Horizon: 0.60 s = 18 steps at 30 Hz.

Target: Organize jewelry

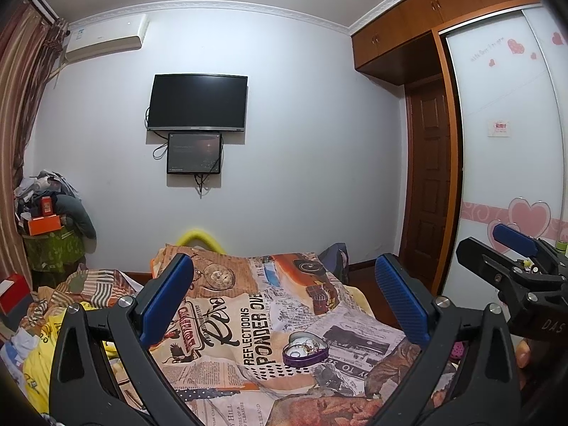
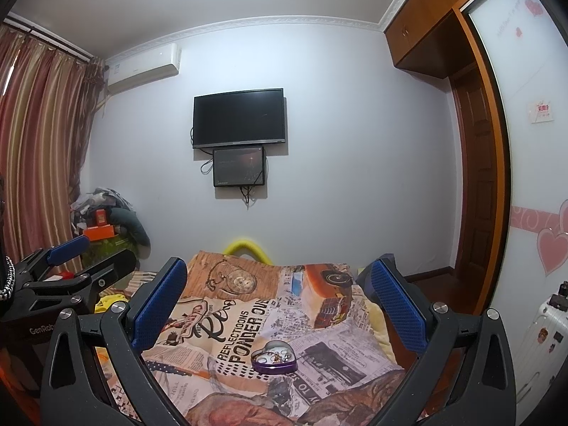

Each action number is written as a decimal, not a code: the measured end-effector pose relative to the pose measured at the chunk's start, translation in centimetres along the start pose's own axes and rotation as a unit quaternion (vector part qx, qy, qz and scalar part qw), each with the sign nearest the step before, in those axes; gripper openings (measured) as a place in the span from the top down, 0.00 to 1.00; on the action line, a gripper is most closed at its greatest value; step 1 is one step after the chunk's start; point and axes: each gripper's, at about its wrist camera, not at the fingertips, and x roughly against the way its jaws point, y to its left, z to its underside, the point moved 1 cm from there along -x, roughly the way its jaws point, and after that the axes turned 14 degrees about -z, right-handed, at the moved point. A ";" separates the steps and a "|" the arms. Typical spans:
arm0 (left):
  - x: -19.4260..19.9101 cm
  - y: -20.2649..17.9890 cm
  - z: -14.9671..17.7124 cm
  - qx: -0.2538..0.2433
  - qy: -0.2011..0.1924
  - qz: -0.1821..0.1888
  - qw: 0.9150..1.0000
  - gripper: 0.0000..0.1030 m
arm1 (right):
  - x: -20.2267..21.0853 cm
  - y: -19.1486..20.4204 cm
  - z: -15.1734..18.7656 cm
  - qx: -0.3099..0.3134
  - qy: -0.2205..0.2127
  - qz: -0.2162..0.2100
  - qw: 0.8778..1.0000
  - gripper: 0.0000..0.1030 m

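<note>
Left tool [image 1: 284, 301], right tool [image 2: 278, 301] spread wide, empty; heart tin [image 2: 274, 356] (purple) holds jewelry [image 2: 278, 356].

the bedspread [image 2: 248, 319] is a newspaper collage print in cream, orange and brown with black lettering. on it, a purple heart-shaped tin [image 2: 274, 356] with a pale, perhaps silvery, inside. gripper pads [image 2: 158, 305] are blue on black arms. at 9 o'clock, curtains [image 2: 35, 149] striped red, pink and tan
</note>
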 end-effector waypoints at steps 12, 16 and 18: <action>-0.1 0.2 0.1 0.003 0.003 0.003 1.000 0.00 | 0.0 0.1 -0.1 -0.001 -0.001 0.000 1.000 0.00; -0.3 0.3 0.1 0.004 0.005 0.004 1.000 0.00 | 0.0 0.1 -0.1 -0.002 -0.001 0.000 1.000 0.00; -0.3 0.2 0.1 0.004 0.006 0.005 1.000 0.00 | 0.0 0.1 -0.1 -0.002 0.000 0.000 1.000 0.00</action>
